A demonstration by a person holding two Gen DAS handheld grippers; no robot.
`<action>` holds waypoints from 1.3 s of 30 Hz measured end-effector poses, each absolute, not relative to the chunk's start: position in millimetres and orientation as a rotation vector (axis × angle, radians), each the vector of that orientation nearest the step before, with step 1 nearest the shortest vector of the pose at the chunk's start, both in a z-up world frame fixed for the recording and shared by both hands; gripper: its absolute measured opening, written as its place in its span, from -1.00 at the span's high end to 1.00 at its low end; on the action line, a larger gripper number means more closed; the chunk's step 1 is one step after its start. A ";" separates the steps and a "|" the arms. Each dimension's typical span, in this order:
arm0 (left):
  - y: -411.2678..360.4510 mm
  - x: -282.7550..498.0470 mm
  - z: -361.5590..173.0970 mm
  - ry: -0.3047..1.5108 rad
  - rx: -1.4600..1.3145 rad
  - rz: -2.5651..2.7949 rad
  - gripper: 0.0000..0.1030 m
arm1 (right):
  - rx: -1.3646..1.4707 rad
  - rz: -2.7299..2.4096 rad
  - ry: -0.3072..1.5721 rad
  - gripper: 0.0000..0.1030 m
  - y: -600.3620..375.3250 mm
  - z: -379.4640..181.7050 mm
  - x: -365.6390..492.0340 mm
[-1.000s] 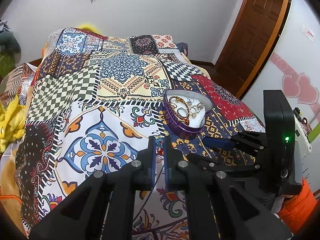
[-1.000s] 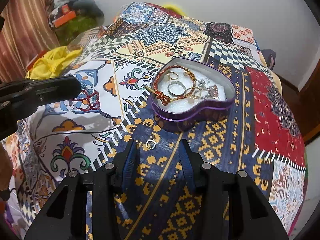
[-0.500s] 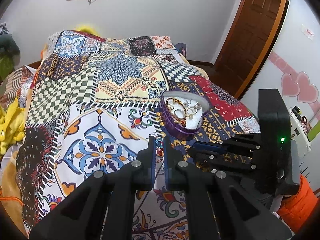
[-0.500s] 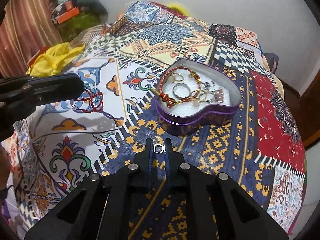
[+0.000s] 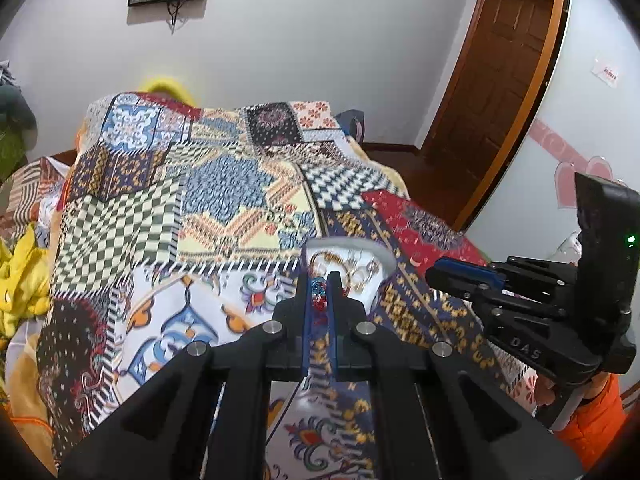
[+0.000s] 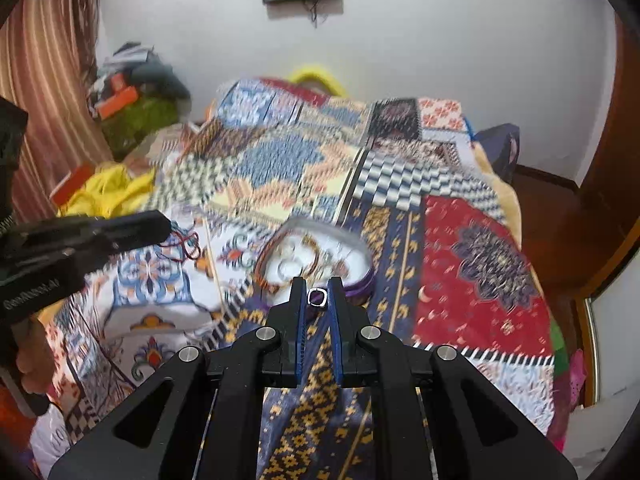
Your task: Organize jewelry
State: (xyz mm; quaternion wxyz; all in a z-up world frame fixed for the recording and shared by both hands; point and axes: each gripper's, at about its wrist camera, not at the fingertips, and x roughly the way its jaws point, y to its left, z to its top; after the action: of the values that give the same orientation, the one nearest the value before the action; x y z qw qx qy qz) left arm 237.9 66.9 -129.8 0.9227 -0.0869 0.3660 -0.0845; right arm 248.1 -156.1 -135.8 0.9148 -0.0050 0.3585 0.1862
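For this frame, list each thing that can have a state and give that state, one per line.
left gripper: shut on a red beaded bracelet, lifted off the bedspread.
right gripper: shut on a small ring, raised.
heart-shaped tin: open, no lid on it, jewelry inside, resting on the bedspread.
door: shut.

Both handheld tools are matte black plastic with silver screw heads and blue-lined jaws. The right gripper (image 5: pixel 436 274) carries "DAS" lettering and a green light; an orange sleeve (image 5: pixel 592 424) shows beneath.
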 end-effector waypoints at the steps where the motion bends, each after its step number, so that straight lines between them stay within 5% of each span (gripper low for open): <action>1: 65.5 240.5 -127.6 0.746 -0.176 -0.175 0.89 | -0.003 0.382 0.727 0.82 -158.2 -132.5 248.3; 39: 37.0 323.6 -185.9 0.905 -0.145 -0.217 0.89 | 0.036 0.424 0.839 0.81 -157.1 -172.0 311.4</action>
State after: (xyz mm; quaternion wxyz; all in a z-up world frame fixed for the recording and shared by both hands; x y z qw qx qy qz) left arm 323.6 37.0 -185.9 0.8912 -0.0700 0.4358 -0.1047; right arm 311.4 -157.1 -172.0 0.8915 0.0174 0.4041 0.2041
